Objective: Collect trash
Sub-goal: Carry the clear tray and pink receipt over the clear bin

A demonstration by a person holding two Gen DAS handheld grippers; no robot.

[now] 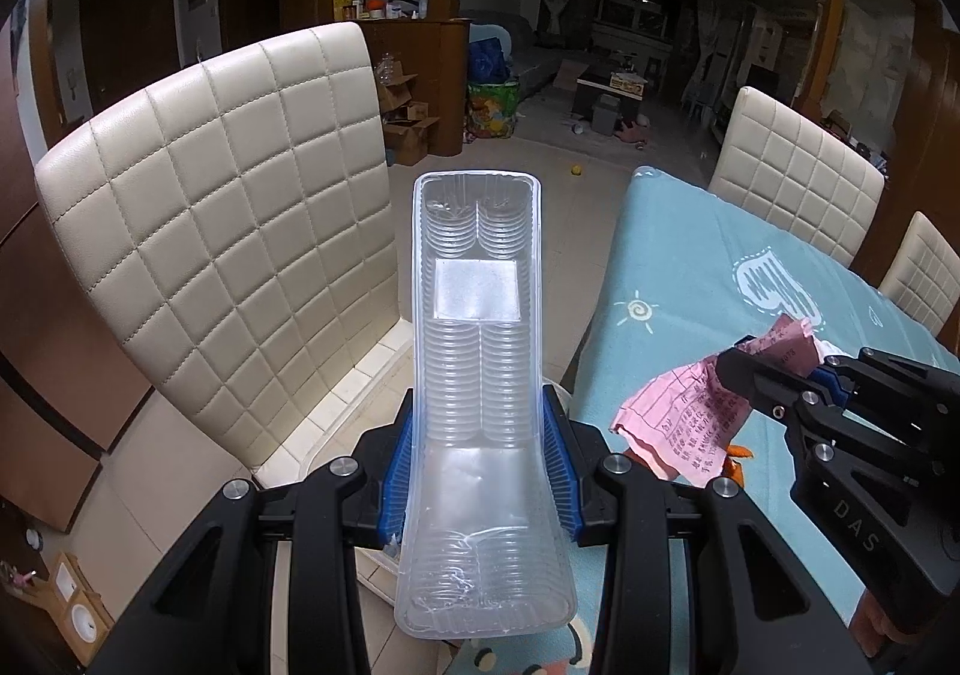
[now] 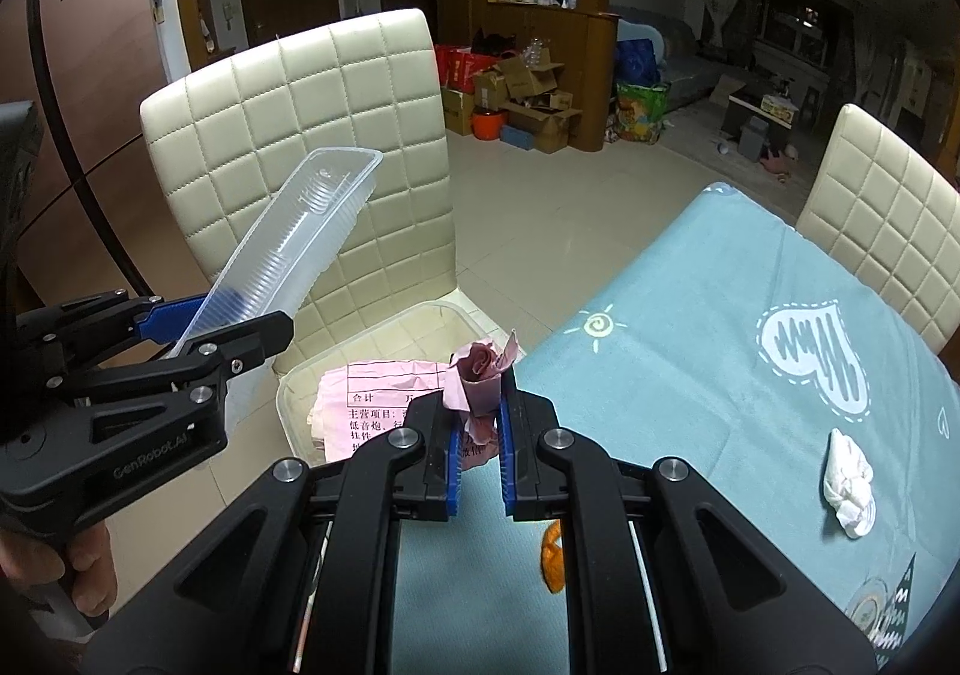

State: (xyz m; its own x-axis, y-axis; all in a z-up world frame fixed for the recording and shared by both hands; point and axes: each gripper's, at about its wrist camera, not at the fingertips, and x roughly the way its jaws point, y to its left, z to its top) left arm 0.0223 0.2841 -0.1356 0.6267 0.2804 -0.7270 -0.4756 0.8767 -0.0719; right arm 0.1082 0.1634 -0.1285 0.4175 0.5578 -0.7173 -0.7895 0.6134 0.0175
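My left gripper point(image 1: 480, 471) clamps the clear plastic tray point(image 1: 477, 351) by its sides; my right gripper point(image 2: 480, 435) pinches crumpled pink paper point(image 2: 480, 375). Both hang over the white bin point(image 2: 300, 375) beside the tabletop point(image 2: 690, 315), probably for dropping. A white tissue point(image 2: 849, 486) waits.

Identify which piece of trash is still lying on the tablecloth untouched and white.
The crumpled white tissue on the blue tablecloth. The clear plastic tray and the pink receipt are both clamped in grippers.
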